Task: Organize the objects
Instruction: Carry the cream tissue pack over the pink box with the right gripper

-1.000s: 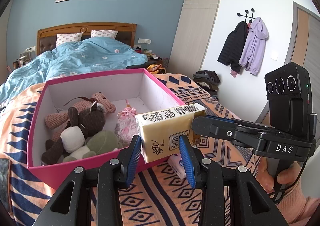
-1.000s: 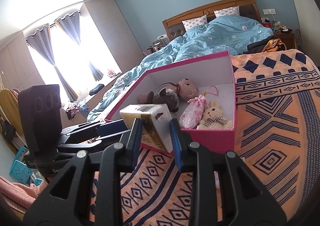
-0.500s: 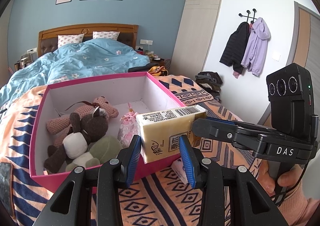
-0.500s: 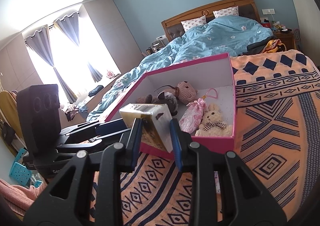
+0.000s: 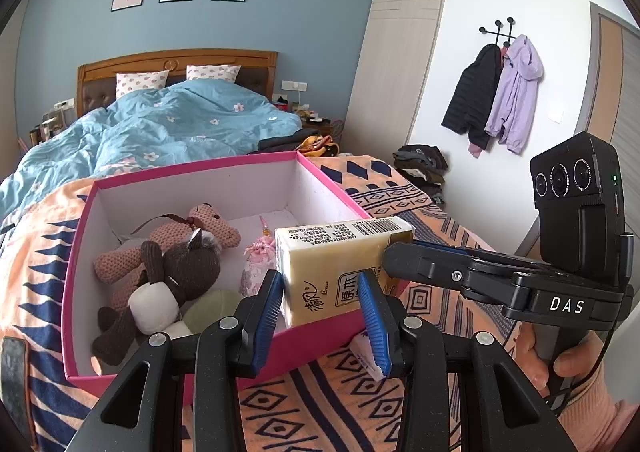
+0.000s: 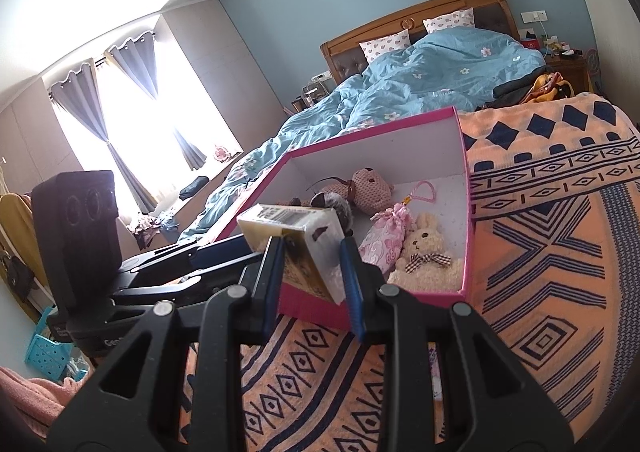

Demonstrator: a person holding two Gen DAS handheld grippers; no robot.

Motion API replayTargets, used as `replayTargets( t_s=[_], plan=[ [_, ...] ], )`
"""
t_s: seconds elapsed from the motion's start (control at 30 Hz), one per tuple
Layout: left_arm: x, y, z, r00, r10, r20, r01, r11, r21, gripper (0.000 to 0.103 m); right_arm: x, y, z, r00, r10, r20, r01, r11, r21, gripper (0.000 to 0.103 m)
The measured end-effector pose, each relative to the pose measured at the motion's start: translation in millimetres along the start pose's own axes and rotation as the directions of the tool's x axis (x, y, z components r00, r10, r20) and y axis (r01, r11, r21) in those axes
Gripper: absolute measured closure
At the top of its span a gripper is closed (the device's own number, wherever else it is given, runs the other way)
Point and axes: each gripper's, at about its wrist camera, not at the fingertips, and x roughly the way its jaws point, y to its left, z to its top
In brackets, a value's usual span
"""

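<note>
A cream tissue pack (image 5: 340, 268) hangs above the near wall of a pink box (image 5: 192, 171) on the bed. My left gripper (image 5: 324, 292) is shut on its near end. My right gripper (image 6: 312, 264) is shut on the other end of the tissue pack (image 6: 296, 228), coming in from the right in the left wrist view. The pink box (image 6: 464, 179) holds a pink knitted bear (image 5: 200, 223), a brown plush (image 5: 180, 268), a pink pouch (image 6: 384, 240) and a cream bunny (image 6: 424, 252).
The box sits on an orange patterned blanket (image 6: 540, 252). A small white packet (image 5: 364, 356) lies on the blanket by the box's near corner. A dark phone (image 5: 14, 372) lies at the far left. A blue duvet (image 5: 160, 131) is behind the box.
Both grippers have risen a little with the tissue pack, so the box sits lower in both views. The grip has not changed.
</note>
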Motion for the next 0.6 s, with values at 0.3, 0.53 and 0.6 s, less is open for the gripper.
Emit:
replayTargets(
  t_s=[0.3, 0.53, 0.6],
  plan=[
    [9.0, 3.0, 3.7, 1.0, 0.006, -0.01, -0.006, 1.0, -0.009, 0.064, 5.5, -3.0, 3.0, 1.0, -0.016, -0.002, 0.016, 1.0, 0.0, 0.071],
    [15.2, 8.5, 4.5, 1.0, -0.001, -0.021, 0.0, 1.0, -0.031, 0.064, 10.2, -7.0, 4.2, 1.0, -0.026, -0.006, 0.026, 1.0, 0.01, 0.071],
    [16.0, 8.4, 5.2, 1.0, 0.001, -0.023, -0.002, 1.0, -0.031, 0.064, 10.6, -7.2, 4.3, 1.0, -0.029, -0.005, 0.029, 1.0, 0.01, 0.071]
  ],
)
